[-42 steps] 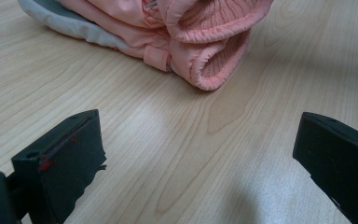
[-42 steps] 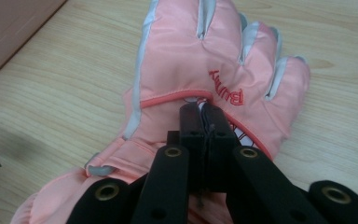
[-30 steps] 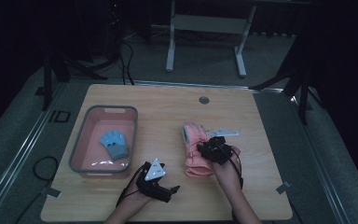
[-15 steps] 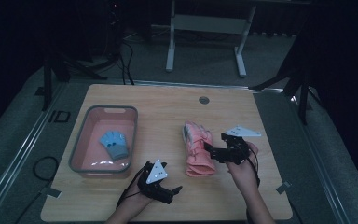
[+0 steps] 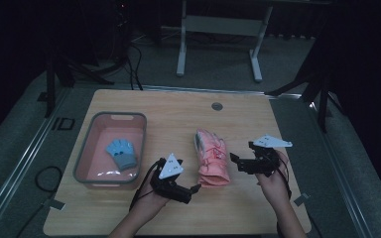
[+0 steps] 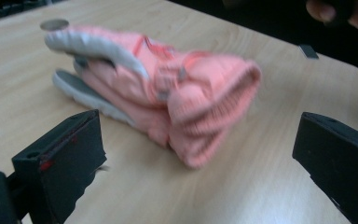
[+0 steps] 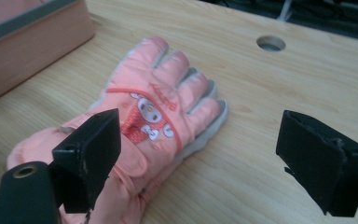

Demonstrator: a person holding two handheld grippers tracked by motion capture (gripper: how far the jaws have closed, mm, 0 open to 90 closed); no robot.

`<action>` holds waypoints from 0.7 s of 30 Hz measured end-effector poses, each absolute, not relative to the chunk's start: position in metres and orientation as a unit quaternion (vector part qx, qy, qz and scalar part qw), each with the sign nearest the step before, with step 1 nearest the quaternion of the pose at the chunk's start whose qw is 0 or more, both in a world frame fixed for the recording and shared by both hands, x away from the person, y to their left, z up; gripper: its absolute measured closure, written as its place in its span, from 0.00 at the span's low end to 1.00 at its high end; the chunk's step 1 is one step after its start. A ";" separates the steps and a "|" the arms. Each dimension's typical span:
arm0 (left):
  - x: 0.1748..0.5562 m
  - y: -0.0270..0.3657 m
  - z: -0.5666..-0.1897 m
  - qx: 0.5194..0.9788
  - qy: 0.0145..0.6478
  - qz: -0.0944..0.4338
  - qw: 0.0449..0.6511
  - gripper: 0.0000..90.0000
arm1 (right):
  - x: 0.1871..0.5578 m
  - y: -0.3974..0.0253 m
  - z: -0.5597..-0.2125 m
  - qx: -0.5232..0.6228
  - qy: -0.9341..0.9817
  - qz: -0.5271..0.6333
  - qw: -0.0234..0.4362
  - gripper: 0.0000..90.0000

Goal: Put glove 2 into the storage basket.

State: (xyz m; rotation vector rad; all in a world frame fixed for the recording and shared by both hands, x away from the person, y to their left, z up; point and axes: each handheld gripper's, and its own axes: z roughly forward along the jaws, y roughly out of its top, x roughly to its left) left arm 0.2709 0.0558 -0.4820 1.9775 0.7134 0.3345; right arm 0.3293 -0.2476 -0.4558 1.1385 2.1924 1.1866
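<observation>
A pink padded glove (image 5: 212, 157) lies on the wooden table (image 5: 178, 114), cuff toward the person and fingers pointing away. It seems to rest on a second pink glove, whose grey palm edge shows underneath (image 6: 81, 93). A small cartoon patch marks the glove's back (image 7: 147, 119). My left gripper (image 5: 191, 191) is open just left of the cuff (image 6: 214, 112), jaws wide with nothing between them. My right gripper (image 5: 238, 163) is open to the right of the glove, apart from it, facing its back (image 7: 168, 88).
A pink basin (image 5: 95, 130) with a grey rim stands at the left and holds a small blue glove (image 5: 122, 152). Its side wall (image 7: 32, 42) shows in the right gripper view. A round cable hole (image 5: 217, 106) sits near the table's far edge.
My right gripper has drawn back to the right, off the pink glove, and now stands apart from it. The left gripper has barely moved.
</observation>
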 end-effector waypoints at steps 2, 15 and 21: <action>0.283 0.050 -0.474 0.808 0.301 0.146 0.484 0.07 | 0.331 -0.249 -0.457 0.408 0.779 0.442 0.178 0.11; 0.329 0.004 -0.451 0.834 0.272 0.179 0.444 0.60 | 0.350 -0.244 -0.463 0.424 0.788 0.417 0.161 0.73; 0.349 -0.007 -0.470 0.841 0.307 0.165 0.413 0.53 | 0.355 -0.234 -0.471 0.428 0.790 0.413 0.146 0.62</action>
